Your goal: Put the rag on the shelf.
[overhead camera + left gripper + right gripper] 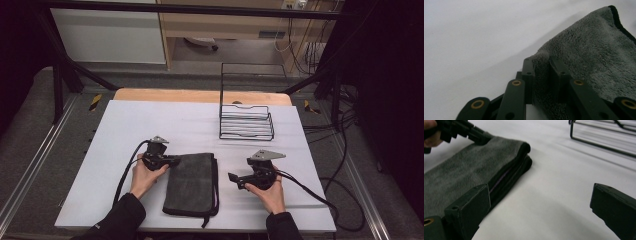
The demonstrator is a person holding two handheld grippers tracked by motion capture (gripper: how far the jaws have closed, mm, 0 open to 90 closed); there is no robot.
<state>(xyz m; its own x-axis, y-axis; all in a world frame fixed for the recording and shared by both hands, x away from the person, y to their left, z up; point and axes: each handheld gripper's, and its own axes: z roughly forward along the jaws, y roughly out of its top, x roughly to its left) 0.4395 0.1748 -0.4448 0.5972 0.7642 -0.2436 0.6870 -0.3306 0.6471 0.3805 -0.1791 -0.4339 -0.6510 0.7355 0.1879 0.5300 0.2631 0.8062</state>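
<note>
A folded grey towel (192, 185) with a dark trim lies flat on the white table cover (150, 125), near the front edge. My left gripper (175, 161) is at the towel's far left corner, and in the left gripper view its jaws (541, 65) are pinched on a fold of the towel (594, 57). My right gripper (232, 179) rests just right of the towel with its jaws wide apart and nothing between them. In the right gripper view, the right gripper (539, 197) faces the towel's stacked edge (474, 167), with the left gripper (477, 136) at the far corner.
A black wire rack (246, 122) with a tall back frame stands at the back right of the table, also seen as a wire rack (599, 135) in the right gripper view. Cables trail off both grippers toward the front and right.
</note>
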